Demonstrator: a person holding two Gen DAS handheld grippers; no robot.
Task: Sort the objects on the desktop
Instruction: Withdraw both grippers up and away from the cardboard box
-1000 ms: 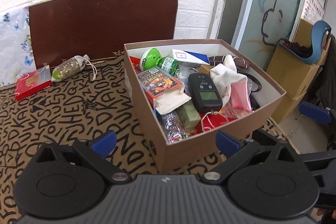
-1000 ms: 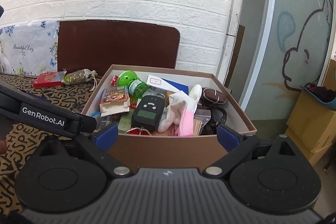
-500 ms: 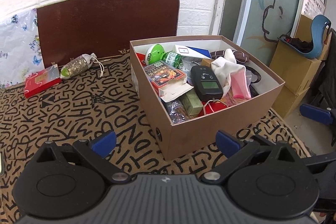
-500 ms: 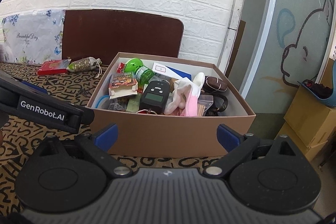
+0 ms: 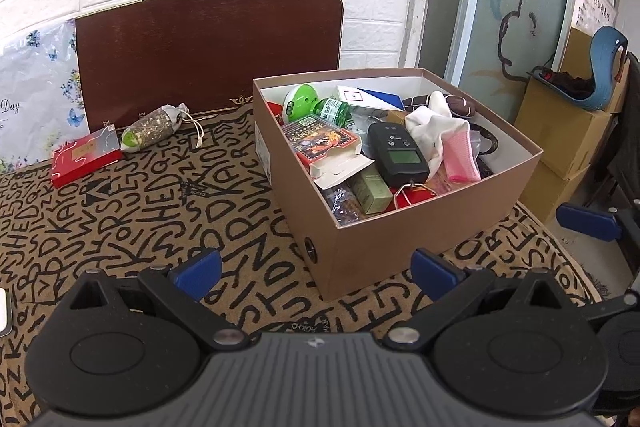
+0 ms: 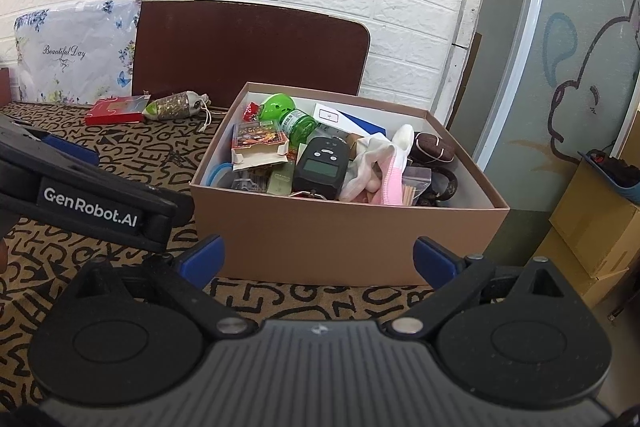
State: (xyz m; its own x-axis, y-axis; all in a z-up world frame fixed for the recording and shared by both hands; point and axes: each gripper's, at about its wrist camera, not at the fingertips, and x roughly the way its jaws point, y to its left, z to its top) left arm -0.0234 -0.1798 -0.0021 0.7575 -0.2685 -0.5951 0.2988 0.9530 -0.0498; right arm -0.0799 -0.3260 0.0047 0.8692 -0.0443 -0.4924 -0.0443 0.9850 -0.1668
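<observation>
A brown cardboard box [image 5: 400, 243] [image 6: 344, 239] stands on the letter-patterned cloth, full of items: a black device with a screen [image 5: 398, 155] [image 6: 320, 169], a red card box [image 5: 324, 141], a green bottle [image 5: 330, 109], a white and pink sock [image 5: 444, 137]. A red flat box [image 5: 86, 157] [image 6: 116, 105] and a mesh pouch [image 5: 154, 127] [image 6: 174, 105] lie near the back panel. My left gripper [image 5: 316, 271] is open and empty in front of the box. My right gripper [image 6: 318, 261] is open and empty, also short of the box.
A dark brown panel [image 5: 208, 47] and a floral bag [image 6: 76, 55] lean on the white brick wall. Cardboard cartons [image 5: 568, 131] stand off the table's right edge. The left gripper's body [image 6: 88, 203] crosses the right wrist view at the left.
Both grippers have drawn back from the box and risen a little; the box looks smaller and more cloth shows in front. Both stay open and empty.
</observation>
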